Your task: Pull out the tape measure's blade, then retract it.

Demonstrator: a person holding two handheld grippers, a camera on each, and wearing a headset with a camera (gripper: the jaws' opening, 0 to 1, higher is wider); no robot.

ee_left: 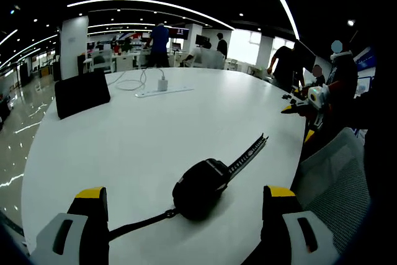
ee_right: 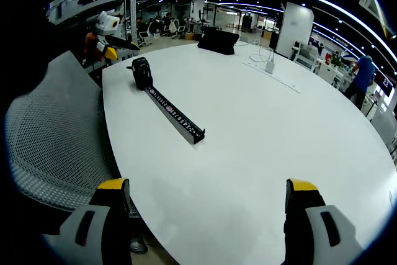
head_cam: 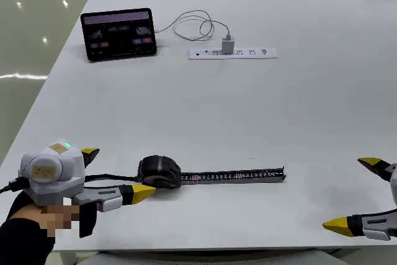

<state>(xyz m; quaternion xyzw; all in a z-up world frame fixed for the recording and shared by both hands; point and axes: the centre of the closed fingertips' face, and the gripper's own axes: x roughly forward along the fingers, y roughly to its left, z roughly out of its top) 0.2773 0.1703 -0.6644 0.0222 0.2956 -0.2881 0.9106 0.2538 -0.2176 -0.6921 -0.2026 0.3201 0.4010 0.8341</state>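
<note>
Tape measure (head_cam: 159,171) and blade (head_cam: 239,176) are lying along the table's (head_cam: 298,110) near edge; tablet (head_cam: 118,33) and power strip (head_cam: 232,53) are sitting far back, leaving the middle open.

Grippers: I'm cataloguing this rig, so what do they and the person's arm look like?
The left gripper has a rounded pale-grey body with a tan sticker, a green light and a black cable behind. Both it and the right gripper have grey jaws turning black, with yellow tips. The person wears a dark sleeve.
</note>
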